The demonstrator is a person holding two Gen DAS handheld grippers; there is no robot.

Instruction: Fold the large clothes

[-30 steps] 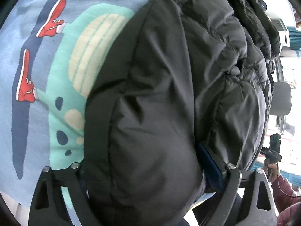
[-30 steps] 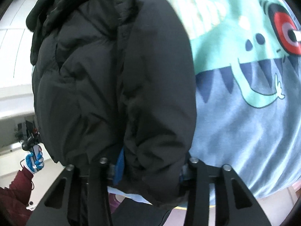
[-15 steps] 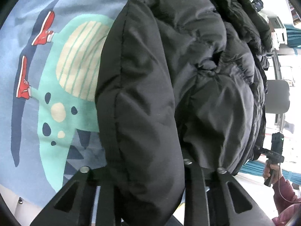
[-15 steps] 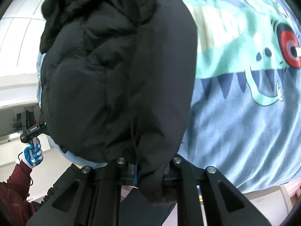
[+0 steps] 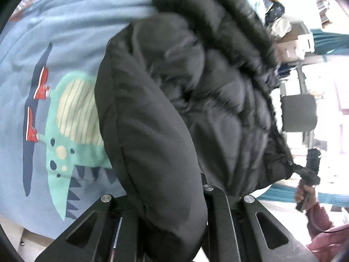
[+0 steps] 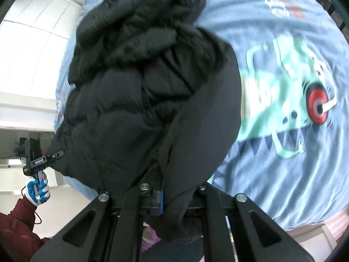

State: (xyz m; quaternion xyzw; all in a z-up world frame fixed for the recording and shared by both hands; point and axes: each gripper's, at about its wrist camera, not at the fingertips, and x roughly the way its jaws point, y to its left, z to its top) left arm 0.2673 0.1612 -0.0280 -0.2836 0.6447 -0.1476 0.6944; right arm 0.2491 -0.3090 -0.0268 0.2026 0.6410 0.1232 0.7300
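A black puffer jacket (image 5: 196, 100) lies bunched on a blue bedsheet (image 5: 65, 32) printed with a green dinosaur. My left gripper (image 5: 168, 198) is shut on the jacket's hem, and the fabric bulges out between its fingers. The jacket fills the middle of the right wrist view (image 6: 141, 87) too. My right gripper (image 6: 172, 192) is shut on another part of the hem, with folds hanging over its fingers. Both grippers hold the hem lifted above the bed. The fingertips are hidden by fabric.
The bed's near edge runs under both grippers. The right gripper and its hand in a maroon sleeve (image 5: 309, 183) show at the right. The left gripper in a blue and white glove (image 6: 36, 174) shows at the left. White cupboards (image 6: 32, 43) stand beyond.
Both grippers have closed tighter on the jacket's hem and pulled back and up from the bed. More of the sheet and the jacket's far end now shows.
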